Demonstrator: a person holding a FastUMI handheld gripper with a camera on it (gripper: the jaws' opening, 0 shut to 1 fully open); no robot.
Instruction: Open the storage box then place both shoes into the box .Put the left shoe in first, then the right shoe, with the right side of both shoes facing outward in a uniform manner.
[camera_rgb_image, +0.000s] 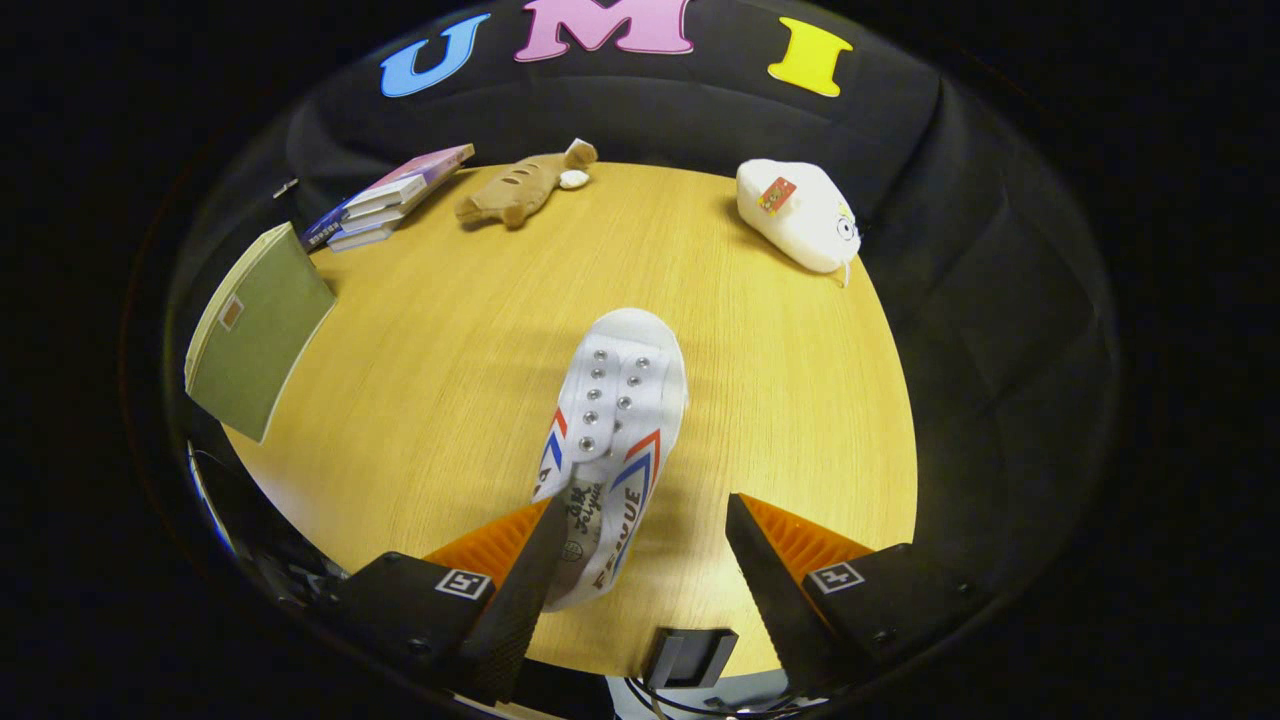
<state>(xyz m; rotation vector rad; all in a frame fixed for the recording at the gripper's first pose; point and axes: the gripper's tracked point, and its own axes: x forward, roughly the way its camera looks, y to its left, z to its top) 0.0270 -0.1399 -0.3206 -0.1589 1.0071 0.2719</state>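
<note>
Pale wood-grain tabletop (440, 400) is spreading out under the camera, with black cloth draping behind it as the booth's wall. Lying on this table, the white canvas shoe (612, 440) is pointing its rounded toe away from the fingers, its heel end reaching back between them. Two rows of metal eyelets are running down its top, and red and blue stripes are marking its sides.

The gripper (645, 575) is hanging above the table and tilting down toward the shoe, its fingers standing wide apart and clamping nothing. The left finger (520, 590) is overlapping the shoe's heel side in the view, though whether it is touching cannot be told; the right finger (770, 590) is sitting apart from the shoe, with bare table showing between them.

Farther out, a green book (262, 335) is lying at the table's left edge, and a stack of books (385, 200) is resting beyond it at the far left corner. A tan plush toy (520, 185) is lying near the far edge, just right of the stack. A white plush toy (800, 215) is sitting at the far right, well apart from the shoe.
</note>
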